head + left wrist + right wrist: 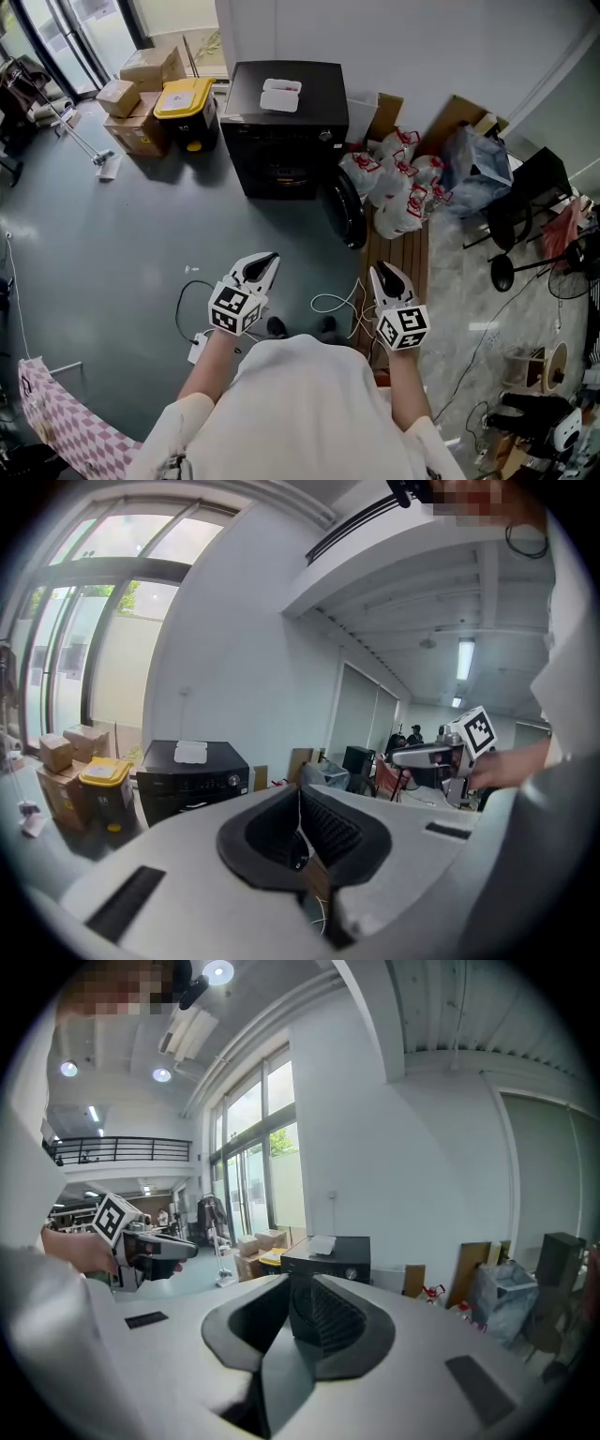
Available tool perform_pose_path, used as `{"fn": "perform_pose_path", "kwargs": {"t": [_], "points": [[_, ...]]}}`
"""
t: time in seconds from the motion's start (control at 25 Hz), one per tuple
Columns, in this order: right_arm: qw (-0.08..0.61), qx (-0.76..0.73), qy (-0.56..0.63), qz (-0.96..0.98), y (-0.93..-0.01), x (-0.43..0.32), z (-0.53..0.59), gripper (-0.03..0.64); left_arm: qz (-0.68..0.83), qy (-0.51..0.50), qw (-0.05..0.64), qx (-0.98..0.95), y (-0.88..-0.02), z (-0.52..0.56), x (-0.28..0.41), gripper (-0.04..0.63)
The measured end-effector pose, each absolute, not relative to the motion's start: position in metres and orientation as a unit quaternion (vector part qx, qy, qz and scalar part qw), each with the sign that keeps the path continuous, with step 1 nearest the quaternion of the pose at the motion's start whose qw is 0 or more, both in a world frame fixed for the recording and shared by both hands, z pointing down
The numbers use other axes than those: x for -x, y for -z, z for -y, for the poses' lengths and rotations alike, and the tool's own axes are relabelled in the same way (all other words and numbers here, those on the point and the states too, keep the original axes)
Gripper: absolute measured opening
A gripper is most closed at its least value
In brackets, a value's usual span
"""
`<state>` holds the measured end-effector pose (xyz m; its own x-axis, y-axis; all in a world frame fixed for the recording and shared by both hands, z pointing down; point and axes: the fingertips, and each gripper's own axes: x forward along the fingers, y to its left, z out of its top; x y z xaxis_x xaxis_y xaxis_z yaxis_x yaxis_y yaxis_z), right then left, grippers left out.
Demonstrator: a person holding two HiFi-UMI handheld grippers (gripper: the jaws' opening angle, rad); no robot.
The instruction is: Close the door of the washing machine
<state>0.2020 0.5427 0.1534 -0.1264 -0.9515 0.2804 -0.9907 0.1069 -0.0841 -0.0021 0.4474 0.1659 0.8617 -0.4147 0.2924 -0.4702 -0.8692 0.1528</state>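
While the person stands back on the grey floor (112, 244), both tools hang in front of the chest and point toward the far wall. At the far left, by the windows, cardboard boxes (141, 94) are stacked beside a yellow-lidded bin (185, 98). Just right of the bin stands the black washing machine (286, 141), well apart from both tools, with a white tray (281, 95) lying on its top. Its round door (349, 211) is open, swung out at the machine's front right corner and seen nearly edge-on.

Nearer the person, the left hand-held gripper (272, 258) is clenched, its pads together with nothing between them. White cables (333, 305) trail over the floor between the two tools. The right hand-held gripper (380, 270) is released only slightly: its jaws stand a narrow slit apart and are empty. In each gripper view the washing machine shows beyond the jaws, untouched.

Further right, red-and-white bags (398, 183) are heaped against the wall just beside the open door, and a black chair (525, 187) stands past them.
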Motion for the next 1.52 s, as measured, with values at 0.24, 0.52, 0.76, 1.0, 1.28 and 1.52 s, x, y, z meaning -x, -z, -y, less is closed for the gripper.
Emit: {"fn": "perform_pose_path", "kwargs": {"t": [0.24, 0.52, 0.76, 1.0, 1.28, 1.52], "points": [[0.080, -0.669, -0.129, 0.727, -0.156, -0.187, -0.540, 0.141, 0.218, -0.124, 0.107, -0.962, -0.167, -0.439, 0.015, 0.012], [0.077, -0.678, -0.130, 0.719, -0.158, -0.173, -0.533, 0.154, 0.207, -0.126, 0.104, -0.965, -0.171, -0.429, 0.029, 0.012], [0.077, -0.681, -0.144, 0.714, -0.167, -0.161, -0.529, 0.153, 0.207, -0.132, 0.109, -0.963, -0.179, -0.421, 0.043, 0.012], [0.083, -0.681, -0.158, 0.710, -0.176, -0.164, -0.522, 0.153, 0.204, -0.131, 0.112, -0.964, -0.179, -0.411, 0.040, 0.012], [0.088, -0.679, -0.177, 0.707, -0.194, -0.174, -0.507, 0.153, 0.204, -0.142, 0.119, -0.961, -0.191, -0.397, 0.031, 0.012], [0.093, -0.673, -0.185, 0.711, -0.208, -0.190, -0.482, 0.153, 0.208, -0.142, 0.120, -0.960, -0.196, -0.374, 0.011, 0.012]]}}
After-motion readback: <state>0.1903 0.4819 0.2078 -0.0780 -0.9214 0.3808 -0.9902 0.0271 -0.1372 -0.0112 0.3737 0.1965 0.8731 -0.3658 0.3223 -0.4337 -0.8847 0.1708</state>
